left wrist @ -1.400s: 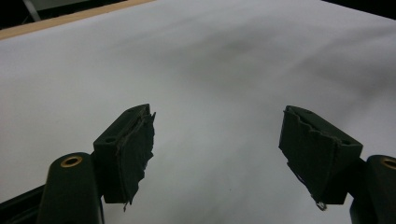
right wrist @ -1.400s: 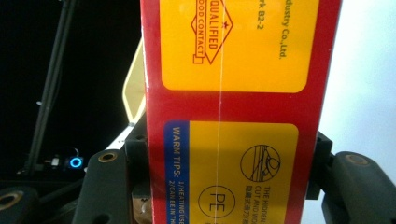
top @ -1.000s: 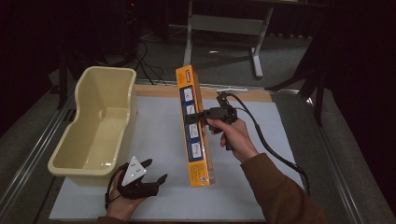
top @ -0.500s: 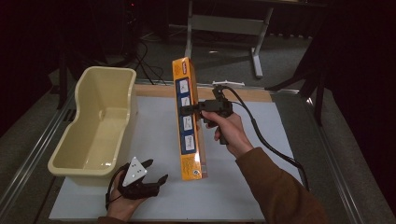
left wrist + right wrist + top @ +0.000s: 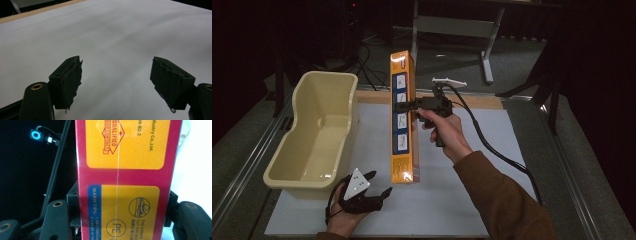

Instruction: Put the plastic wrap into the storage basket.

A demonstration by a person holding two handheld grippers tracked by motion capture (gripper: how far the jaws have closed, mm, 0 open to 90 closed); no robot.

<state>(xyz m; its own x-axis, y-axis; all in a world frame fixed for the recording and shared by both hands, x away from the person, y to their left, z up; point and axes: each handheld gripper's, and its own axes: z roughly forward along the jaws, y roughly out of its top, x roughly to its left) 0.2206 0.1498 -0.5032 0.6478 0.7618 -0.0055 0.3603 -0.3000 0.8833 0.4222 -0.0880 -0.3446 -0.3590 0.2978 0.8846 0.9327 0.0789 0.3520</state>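
A long orange cardboard box is held upright over a white table sheet, beside a cream plastic tub.

In the high view, the box is clamped at mid-height by the right gripper, carried in a hand coming from the right; its lower end is seen near the sheet. The cream tub is placed at the left of the sheet, and nothing is seen inside it. The left gripper is rested at the near edge, just beside the tub's near wall. In the left gripper view, the left gripper is spread wide, with bare sheet between its jaws. In the right gripper view, the box's red and yellow face is pressed between the black jaws on both sides.
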